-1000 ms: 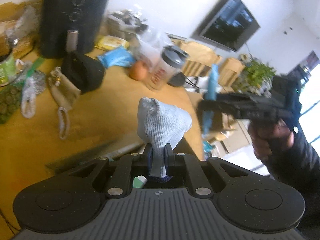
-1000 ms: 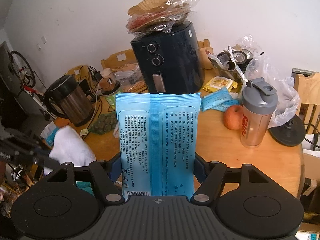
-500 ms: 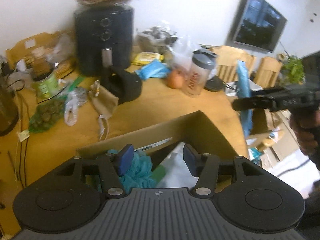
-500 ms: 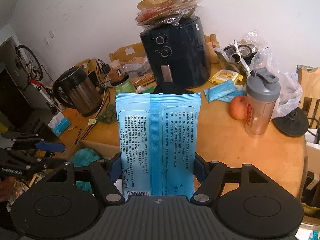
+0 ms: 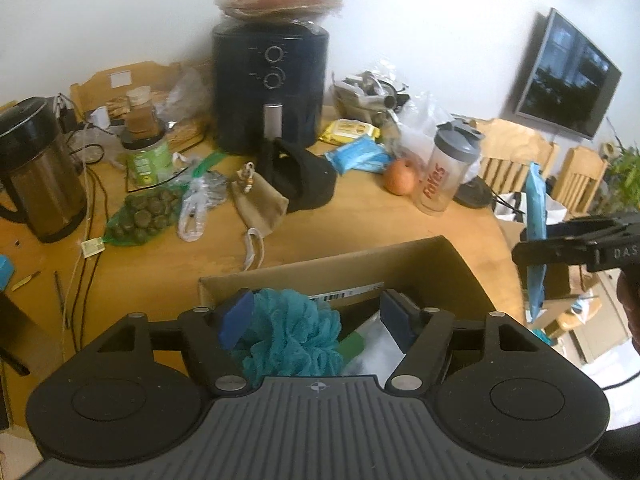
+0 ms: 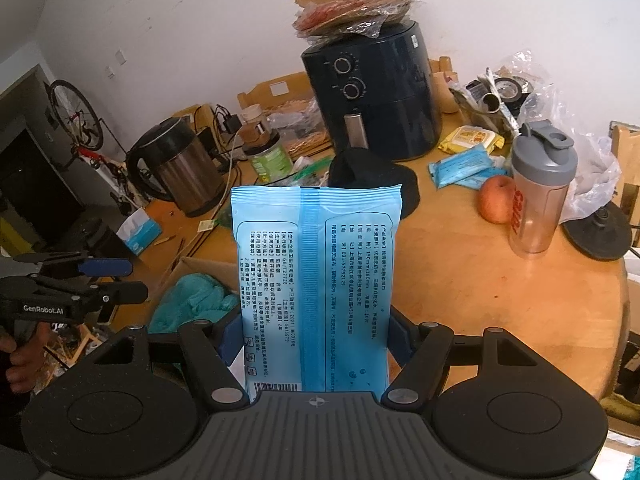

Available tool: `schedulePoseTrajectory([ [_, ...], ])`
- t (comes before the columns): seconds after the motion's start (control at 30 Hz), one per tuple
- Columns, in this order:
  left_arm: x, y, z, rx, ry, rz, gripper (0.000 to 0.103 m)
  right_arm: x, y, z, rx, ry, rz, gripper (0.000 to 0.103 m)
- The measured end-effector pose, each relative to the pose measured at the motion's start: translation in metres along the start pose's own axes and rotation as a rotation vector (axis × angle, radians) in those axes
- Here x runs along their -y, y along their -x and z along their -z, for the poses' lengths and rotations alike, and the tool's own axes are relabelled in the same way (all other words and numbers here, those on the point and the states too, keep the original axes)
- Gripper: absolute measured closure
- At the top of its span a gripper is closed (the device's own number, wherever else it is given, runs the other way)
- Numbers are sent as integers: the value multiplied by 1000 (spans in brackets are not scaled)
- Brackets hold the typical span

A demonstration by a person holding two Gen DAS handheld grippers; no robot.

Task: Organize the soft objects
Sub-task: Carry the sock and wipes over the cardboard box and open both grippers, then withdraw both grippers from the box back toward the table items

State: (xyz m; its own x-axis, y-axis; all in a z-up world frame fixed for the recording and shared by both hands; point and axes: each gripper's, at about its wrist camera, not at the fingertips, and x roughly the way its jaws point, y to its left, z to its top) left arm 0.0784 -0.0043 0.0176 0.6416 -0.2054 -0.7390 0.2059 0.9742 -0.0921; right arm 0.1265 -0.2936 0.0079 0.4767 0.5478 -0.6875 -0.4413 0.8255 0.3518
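A cardboard box (image 5: 360,260) stands open on the wooden table's near edge. In it lie a teal bath pouf (image 5: 292,332) and a white cloth (image 5: 372,344). My left gripper (image 5: 316,312) hovers over the box with its jaws opening; its pads touch nothing. From the right wrist view the left gripper (image 6: 120,280) sits at the far left, beside the box (image 6: 188,268) and the pouf (image 6: 192,300). My right gripper (image 6: 316,336) is shut on a blue wipes pack (image 6: 316,272) held upright, to the right of the box. The left wrist view shows that pack (image 5: 536,216) edge-on.
On the table behind the box are a black air fryer (image 5: 272,92), a steel kettle (image 5: 36,172), a black cap (image 5: 304,180), a tan pouch (image 5: 260,204), more blue packs (image 5: 356,156), an apple (image 5: 400,176) and a shaker bottle (image 5: 444,172). Wooden chairs stand to the right.
The left gripper was shut on a pale cloth a second ago; it has opened and the cloth now lies in the box. The right gripper still holds the pack and has shifted a little.
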Motion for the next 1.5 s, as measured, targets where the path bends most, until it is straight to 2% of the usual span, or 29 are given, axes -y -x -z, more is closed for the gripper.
schedulePoseTrajectory([
  [0.53, -16, 14, 5, 13, 77, -73, 34, -38, -24, -26, -64, 48, -148, 29],
  [0.57, -17, 15, 5, 13, 81, -77, 34, -40, -26, -28, -70, 49, -158, 27],
  [0.63, -19, 15, 5, 11, 86, -85, 34, -45, -32, -33, -98, 58, -167, 15],
  [0.67, -20, 16, 4, 10, 89, -88, 34, -47, -35, -34, -107, 68, -162, 1],
  [0.7, -21, 16, 5, 11, 91, -91, 34, -49, -38, -35, -110, 84, -146, 0],
  [0.83, -26, 18, 4, 12, 99, -105, 34, -51, -49, -31, -139, 130, -97, 0],
  [1.3, -36, 12, -4, -5, 92, -117, 34, -35, -49, -24, -132, 98, -28, 0],
  [1.5, -37, 6, -11, -3, 67, -110, 34, -28, -47, -21, -124, 98, 67, 0],
])
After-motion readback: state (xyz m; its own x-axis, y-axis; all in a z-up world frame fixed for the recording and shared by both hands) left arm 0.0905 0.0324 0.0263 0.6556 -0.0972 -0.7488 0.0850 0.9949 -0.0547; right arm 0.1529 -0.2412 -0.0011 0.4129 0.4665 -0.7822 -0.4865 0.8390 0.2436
